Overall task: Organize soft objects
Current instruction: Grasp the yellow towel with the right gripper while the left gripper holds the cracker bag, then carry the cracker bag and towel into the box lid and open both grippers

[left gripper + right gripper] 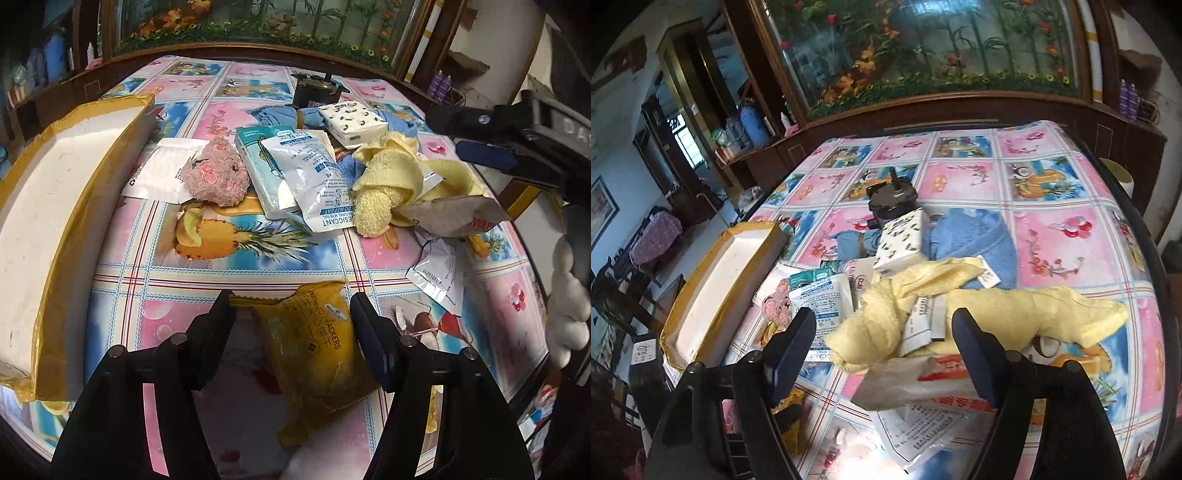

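our left claw [291, 332] hangs low over the table [229, 280] with a yellow cracker pack [314, 347] between its fingers. the right finger touches the pack's edge, the left finger stands just off its crimped end, so the jaws sit half wide and we cannot tell if they grip. our right claw [884, 354] is apart too, fingers either side of a yellow towel [882, 325] and a grey bag [894, 380] below, touching neither that we can see. past the left claw lie a pink plush [218, 177], a desiccant sachet [317, 184] and a tissue pack [352, 120] on a blue cloth [975, 236]. a white foam box [70, 192] sits to the left, a dark jar [314, 88] farthest back.
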`<move>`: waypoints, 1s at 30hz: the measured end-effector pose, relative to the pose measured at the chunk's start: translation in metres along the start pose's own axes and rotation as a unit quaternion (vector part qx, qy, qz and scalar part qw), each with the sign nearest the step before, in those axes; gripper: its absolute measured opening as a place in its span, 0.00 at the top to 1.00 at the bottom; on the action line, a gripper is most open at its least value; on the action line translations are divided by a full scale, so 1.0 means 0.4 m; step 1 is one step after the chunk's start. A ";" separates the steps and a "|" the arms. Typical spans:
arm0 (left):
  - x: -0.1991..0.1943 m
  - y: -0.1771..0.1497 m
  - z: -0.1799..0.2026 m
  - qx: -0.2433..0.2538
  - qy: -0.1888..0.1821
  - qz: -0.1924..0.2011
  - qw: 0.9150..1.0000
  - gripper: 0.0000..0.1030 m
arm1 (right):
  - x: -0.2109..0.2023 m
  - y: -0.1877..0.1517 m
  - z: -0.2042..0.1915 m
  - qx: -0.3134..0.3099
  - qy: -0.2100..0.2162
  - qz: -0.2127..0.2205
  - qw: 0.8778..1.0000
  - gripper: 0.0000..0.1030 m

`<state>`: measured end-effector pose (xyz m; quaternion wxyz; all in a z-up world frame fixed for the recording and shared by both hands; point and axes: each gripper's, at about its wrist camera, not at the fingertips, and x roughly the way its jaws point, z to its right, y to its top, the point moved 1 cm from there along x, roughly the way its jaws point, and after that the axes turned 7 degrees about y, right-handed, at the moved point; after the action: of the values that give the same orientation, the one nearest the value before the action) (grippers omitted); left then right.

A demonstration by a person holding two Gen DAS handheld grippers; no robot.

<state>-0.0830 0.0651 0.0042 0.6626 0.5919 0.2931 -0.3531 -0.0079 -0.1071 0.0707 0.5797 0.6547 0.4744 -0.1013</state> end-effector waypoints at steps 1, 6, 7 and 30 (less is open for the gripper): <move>-0.001 0.001 -0.006 -0.008 -0.008 0.001 1.000 0.38 | 0.019 0.005 -0.008 -0.005 -0.010 -0.010 1.000 0.31; -0.004 -0.001 0.001 -0.005 -0.011 0.002 1.000 0.35 | 0.114 0.000 -0.023 -0.017 -0.059 -0.066 0.996 0.41; -0.003 -0.001 0.007 0.001 -0.011 0.001 1.000 0.33 | 0.130 -0.005 -0.019 -0.014 -0.067 -0.073 0.995 0.41; -0.219 0.020 -0.145 -0.071 -0.074 0.089 0.991 0.59 | -0.077 -0.024 -0.106 -0.033 -0.007 0.029 0.999 0.89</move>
<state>-0.1256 0.1337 0.0722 0.7518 0.5394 0.2135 -0.3136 -0.0491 -0.0874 0.0986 0.6073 0.6479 0.4539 -0.0729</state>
